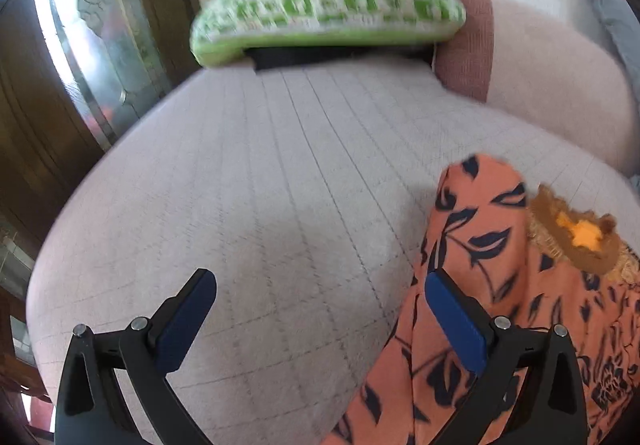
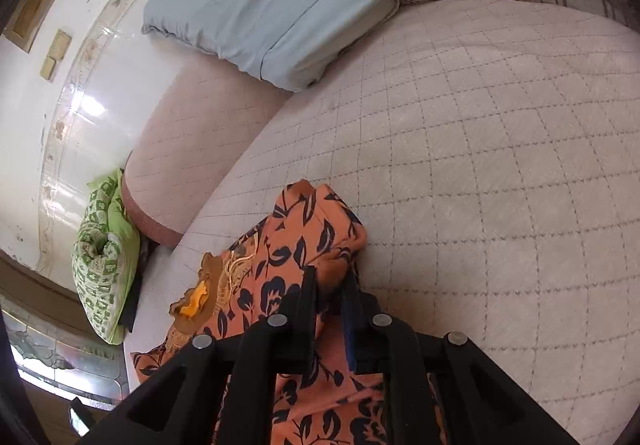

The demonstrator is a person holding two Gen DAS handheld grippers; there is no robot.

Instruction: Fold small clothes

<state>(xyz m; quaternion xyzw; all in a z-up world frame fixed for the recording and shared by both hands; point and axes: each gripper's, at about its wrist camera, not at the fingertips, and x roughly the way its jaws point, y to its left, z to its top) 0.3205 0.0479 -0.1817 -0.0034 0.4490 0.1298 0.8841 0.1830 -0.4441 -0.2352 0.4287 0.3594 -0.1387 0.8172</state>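
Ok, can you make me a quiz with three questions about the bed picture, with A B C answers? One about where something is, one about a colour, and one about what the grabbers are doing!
1. Where is the green-and-white patterned pillow?
A. Off the end of the quilted pale mattress, by the rolled bolster
B. On top of the garment
C. Between the left fingers

2. What colour is the leaf print on the orange garment?
A. White
B. Dark navy-black
C. Green

3. What is the right gripper doing?
A. Wide open above bare mattress
B. Gripping the pillow
C. Shut on the garment

Answers:
1 A, it sits past the mattress end.
2 B, dark leaves on orange cloth.
3 C, its fingers pinch the cloth, while the left gripper is open.
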